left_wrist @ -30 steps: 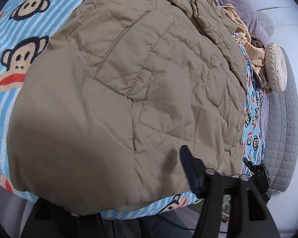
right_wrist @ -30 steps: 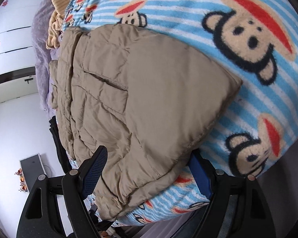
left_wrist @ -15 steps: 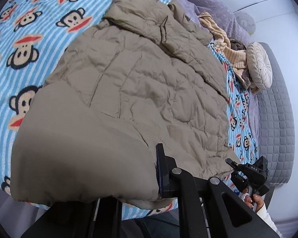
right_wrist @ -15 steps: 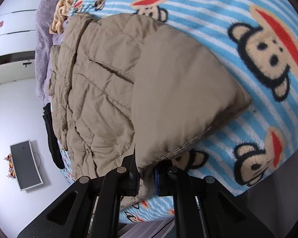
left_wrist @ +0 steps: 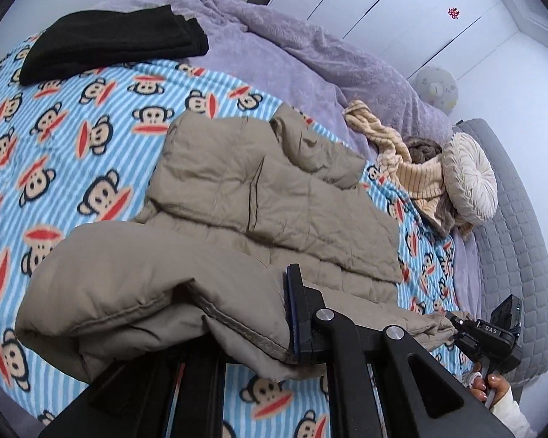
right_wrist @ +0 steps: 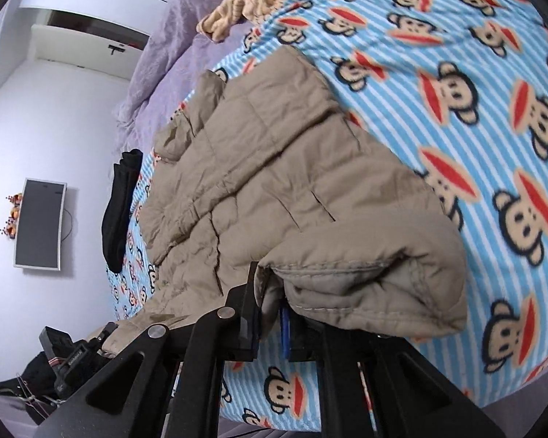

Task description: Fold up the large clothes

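A tan quilted jacket (left_wrist: pixel 259 197) lies spread on a blue striped monkey-print blanket (left_wrist: pixel 65 135). My left gripper (left_wrist: pixel 252 332) is shut on the jacket's near hem and holds it lifted off the bed. My right gripper (right_wrist: pixel 272 314) is shut on the other corner of the hem, with the jacket (right_wrist: pixel 281 168) stretching away from it. Each gripper also shows at the edge of the other's view, the right one in the left wrist view (left_wrist: pixel 493 332) and the left one in the right wrist view (right_wrist: pixel 76 357).
A folded black garment (left_wrist: pixel 113 43) lies at the far left of the bed. A purple duvet (left_wrist: pixel 310 54), a yellow ribbed garment (left_wrist: pixel 413 168) and a round cream cushion (left_wrist: pixel 469 179) lie at the far right. A grey quilted headboard (left_wrist: pixel 511 226) borders the bed.
Both grippers closed on the jacket's near hem, then lifted it and pulled back, so more of the bed and room shows.
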Tool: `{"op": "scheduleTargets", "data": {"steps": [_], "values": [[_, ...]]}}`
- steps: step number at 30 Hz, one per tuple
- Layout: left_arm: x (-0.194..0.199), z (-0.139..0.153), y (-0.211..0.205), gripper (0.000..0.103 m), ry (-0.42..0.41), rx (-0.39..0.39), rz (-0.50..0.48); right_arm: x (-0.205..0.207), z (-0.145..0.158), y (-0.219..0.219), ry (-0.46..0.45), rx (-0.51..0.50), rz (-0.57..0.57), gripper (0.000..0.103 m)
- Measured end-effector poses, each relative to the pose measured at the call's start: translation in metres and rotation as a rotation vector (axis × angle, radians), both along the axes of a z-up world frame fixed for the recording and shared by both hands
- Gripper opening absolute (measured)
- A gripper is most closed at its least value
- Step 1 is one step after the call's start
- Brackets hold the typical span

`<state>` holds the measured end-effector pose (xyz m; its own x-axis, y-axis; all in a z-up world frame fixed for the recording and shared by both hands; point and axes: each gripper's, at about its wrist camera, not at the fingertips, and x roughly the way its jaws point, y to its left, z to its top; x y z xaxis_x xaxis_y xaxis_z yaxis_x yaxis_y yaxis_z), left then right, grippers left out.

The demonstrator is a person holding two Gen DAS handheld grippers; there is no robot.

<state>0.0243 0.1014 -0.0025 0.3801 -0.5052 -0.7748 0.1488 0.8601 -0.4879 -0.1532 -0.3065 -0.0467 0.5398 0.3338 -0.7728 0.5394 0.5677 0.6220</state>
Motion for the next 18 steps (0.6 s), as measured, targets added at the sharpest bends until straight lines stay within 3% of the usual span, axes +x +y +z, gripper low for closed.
{"op": "scheduleTargets", "data": {"steps": [4, 10, 14, 18], "values": [[0.045, 0.007, -0.020, 0.014, -0.061, 0.002, 0.038, 0.050, 0.023, -0.017, -0.047, -0.061, 0.073, 0.009], [0.122, -0.006, -0.046, 0.014, -0.102, 0.074, 0.038, 0.137, 0.041, -0.036, -0.087, -0.194, 0.155, 0.009], [0.174, -0.037, -0.065, 0.014, -0.080, 0.165, 0.029, 0.195, 0.040, -0.046, -0.084, -0.263, 0.167, 0.009], [0.208, -0.081, -0.081, 0.014, -0.042, 0.242, 0.018, 0.242, 0.015, -0.051, -0.050, -0.302, 0.181, 0.009]]}}
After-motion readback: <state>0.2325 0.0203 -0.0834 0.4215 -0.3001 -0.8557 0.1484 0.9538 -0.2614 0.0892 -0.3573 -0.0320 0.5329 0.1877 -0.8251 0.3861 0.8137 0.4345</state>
